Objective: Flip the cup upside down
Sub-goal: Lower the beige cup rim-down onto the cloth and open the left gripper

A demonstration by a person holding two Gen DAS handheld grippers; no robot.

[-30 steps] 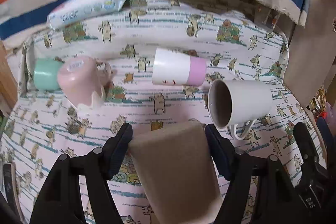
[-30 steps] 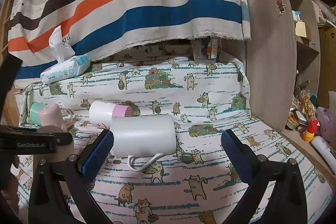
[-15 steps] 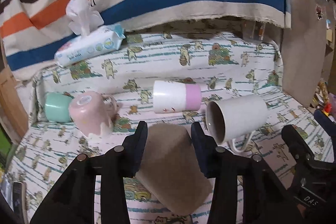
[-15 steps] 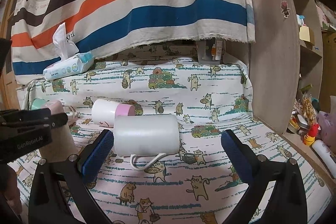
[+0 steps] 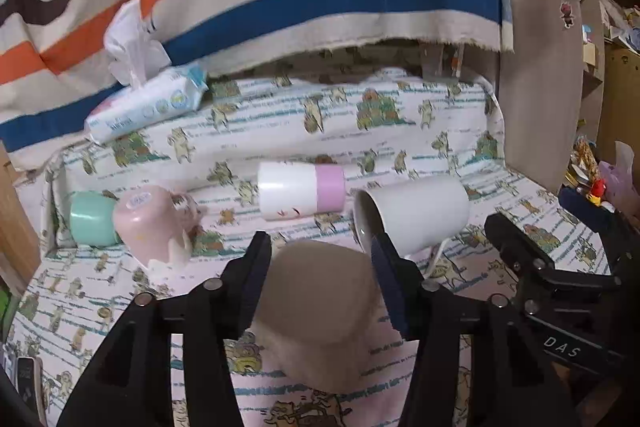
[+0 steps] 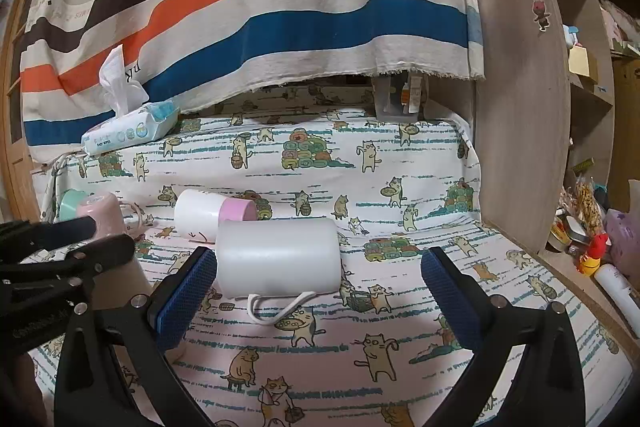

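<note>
A tan cup (image 5: 320,311) stands upside down on the cat-print cloth, its base up, between the fingers of my left gripper (image 5: 320,267). The jaws stand a little off its sides, so the gripper is open. In the right wrist view the left gripper hides most of this cup (image 6: 134,277). A white mug (image 6: 278,257) lies on its side with its handle on the cloth, just ahead of my right gripper (image 6: 316,287), which is wide open and empty. The mug also shows in the left wrist view (image 5: 416,213), mouth to the left.
A white-and-pink cup (image 5: 300,191) lies on its side behind. A pink mug (image 5: 152,223) and a mint cup (image 5: 90,219) sit at the left. A wipes pack (image 5: 148,103) lies at the back under a striped cloth (image 6: 256,7). A wooden panel (image 6: 520,107) stands right.
My left gripper turned the tan cup from lying on its side to base-up on the cloth, then opened off it. The right gripper hardly moved.
</note>
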